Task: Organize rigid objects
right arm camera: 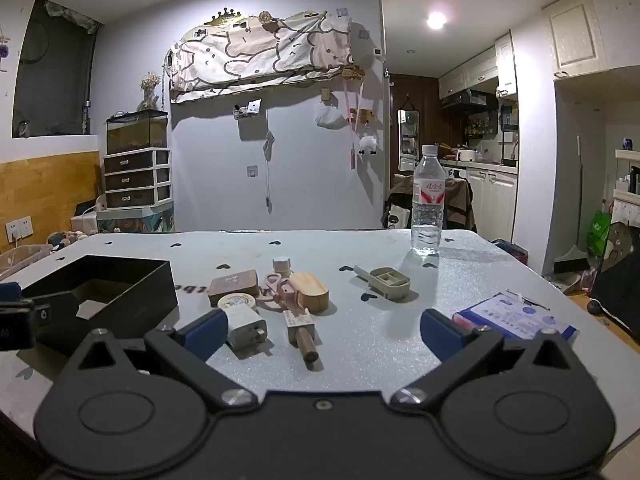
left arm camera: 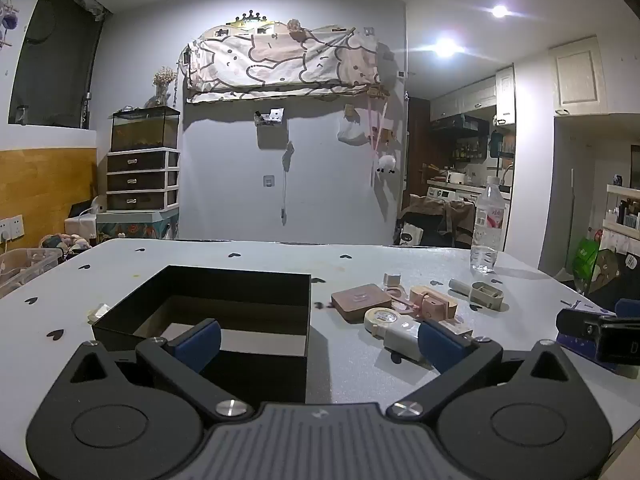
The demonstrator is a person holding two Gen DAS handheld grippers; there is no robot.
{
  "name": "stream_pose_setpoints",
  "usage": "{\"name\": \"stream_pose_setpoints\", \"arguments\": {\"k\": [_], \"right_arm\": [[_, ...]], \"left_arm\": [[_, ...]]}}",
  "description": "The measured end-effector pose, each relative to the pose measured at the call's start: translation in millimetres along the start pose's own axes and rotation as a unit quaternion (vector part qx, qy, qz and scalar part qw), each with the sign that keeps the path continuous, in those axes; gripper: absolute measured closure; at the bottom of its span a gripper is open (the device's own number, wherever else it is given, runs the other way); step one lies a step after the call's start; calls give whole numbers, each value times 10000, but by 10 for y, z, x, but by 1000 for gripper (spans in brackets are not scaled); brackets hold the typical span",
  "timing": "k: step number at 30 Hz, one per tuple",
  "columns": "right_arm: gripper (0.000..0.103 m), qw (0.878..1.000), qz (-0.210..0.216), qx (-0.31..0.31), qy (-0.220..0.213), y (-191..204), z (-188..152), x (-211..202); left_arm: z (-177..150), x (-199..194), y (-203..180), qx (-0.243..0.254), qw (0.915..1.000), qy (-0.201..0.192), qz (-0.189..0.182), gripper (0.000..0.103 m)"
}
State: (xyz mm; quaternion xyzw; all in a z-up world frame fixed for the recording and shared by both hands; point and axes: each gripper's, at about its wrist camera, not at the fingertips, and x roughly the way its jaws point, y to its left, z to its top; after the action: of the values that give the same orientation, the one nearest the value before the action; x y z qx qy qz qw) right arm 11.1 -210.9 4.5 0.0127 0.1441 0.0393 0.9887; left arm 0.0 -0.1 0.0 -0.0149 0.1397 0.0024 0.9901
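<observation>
An open black box [left arm camera: 224,308] sits on the pale table; it also shows at the left of the right wrist view [right arm camera: 120,280]. Right of it lies a cluster: a brown wooden square case [right arm camera: 233,286], a tape roll [right arm camera: 237,302], a white plug charger [right arm camera: 245,327], pink scissors [right arm camera: 276,292], a light wooden oval [right arm camera: 309,290] and a wooden-handled stick [right arm camera: 302,334]. A beige pill-box-like holder [right arm camera: 388,281] lies farther right. My left gripper [left arm camera: 318,342] is open and empty over the box's near right corner. My right gripper [right arm camera: 320,334] is open and empty just before the cluster.
A water bottle [right arm camera: 428,204] stands at the table's far right. A blue and white packet [right arm camera: 516,318] lies at the right near my right fingers. A small clear object [left arm camera: 98,311] lies left of the box. A plastic bin [left arm camera: 24,266] sits off the table's left edge.
</observation>
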Motion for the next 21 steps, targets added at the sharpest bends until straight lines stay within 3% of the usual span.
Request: {"name": "stream_pose_setpoints", "arguments": {"k": [21], "right_arm": [[0, 10000, 7, -3, 29, 3, -4, -12]], "left_arm": [[-1, 0, 0, -5, 10000, -22, 1, 0]]}}
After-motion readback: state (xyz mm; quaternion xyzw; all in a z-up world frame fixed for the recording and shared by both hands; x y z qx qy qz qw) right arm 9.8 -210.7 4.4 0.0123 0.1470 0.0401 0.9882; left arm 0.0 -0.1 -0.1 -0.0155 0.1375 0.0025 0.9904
